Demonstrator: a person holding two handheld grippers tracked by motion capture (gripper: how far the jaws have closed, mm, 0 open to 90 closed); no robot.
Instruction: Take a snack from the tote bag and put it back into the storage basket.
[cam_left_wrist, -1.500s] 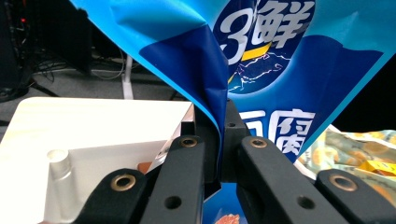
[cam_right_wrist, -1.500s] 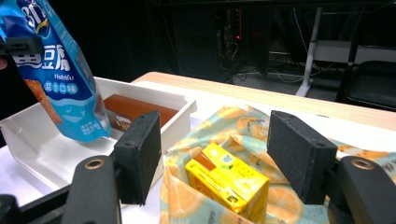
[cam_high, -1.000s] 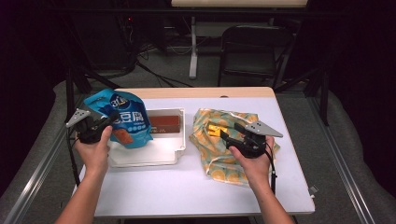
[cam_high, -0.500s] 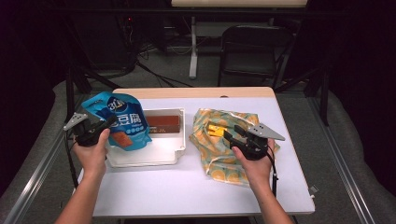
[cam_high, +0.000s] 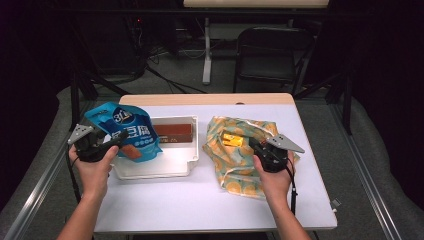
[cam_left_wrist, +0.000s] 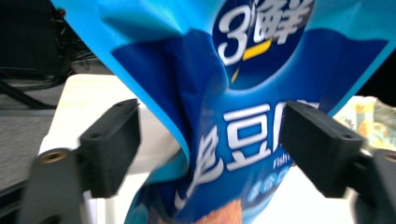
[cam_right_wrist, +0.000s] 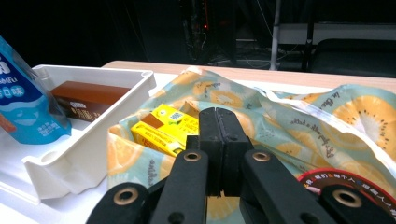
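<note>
blue snack bag (cam_high: 122, 131) has slid a little toward the person and leftward over the last second, carried by the left hand-held gripper (cam_high: 102, 145), jaws spread wide around its lower part; likely it is leaving the white tray (cam_high: 177, 167). right hand-held gripper (cam_high: 257, 146) stays pinched shut, empty, on the fruit-print bag (cam_high: 235, 175) on the desk (cam_high: 200, 200). its own view shows the yellow carton (cam_right_wrist: 163, 128) inside; farther off, the brown box (cam_high: 172, 133).

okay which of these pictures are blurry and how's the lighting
Left gripper view: the blue bag sits very close, print soft and smeared. Right gripper view: yellow box sharp, background dark. High view: white table evenly lit, room behind nearly black.
</note>
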